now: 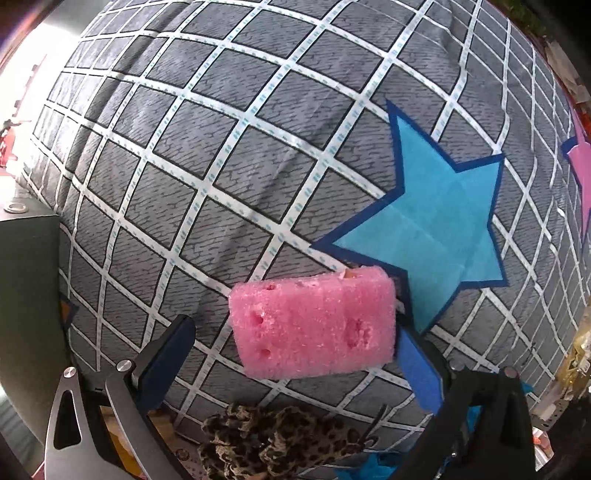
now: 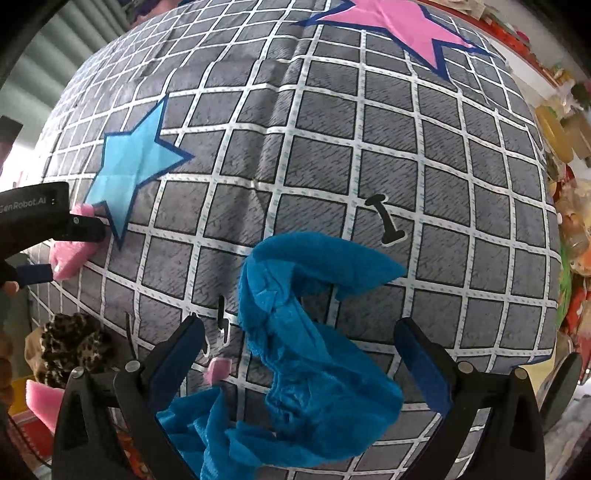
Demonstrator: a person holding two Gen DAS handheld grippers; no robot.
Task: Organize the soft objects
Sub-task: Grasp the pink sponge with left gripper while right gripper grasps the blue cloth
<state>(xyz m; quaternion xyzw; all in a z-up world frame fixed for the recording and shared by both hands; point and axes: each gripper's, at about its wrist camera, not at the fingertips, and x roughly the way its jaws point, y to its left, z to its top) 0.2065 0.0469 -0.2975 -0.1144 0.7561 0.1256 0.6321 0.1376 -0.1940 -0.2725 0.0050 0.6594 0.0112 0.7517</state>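
A pink foam sponge (image 1: 314, 325) lies on the grey grid cloth (image 1: 221, 166), at the lower tip of a light blue star patch (image 1: 436, 229). My left gripper (image 1: 295, 332) is open around it: the right finger touches the sponge's end and the left finger (image 1: 173, 347) stands apart. The right wrist view shows this gripper (image 2: 74, 254) and sponge (image 2: 68, 262) at far left. My right gripper (image 2: 299, 328) is open over a crumpled blue fuzzy cloth (image 2: 317, 332) that lies between its fingers. A leopard-print fabric piece (image 1: 273, 439) sits at the near edge.
A pink star patch (image 2: 399, 26) lies at the cloth's far side. A small pink foam bit (image 2: 218, 369) and a larger pink foam piece (image 2: 44, 402) sit near the front. A dark box (image 1: 29, 277) stands left; cluttered goods (image 2: 569, 147) line the right.
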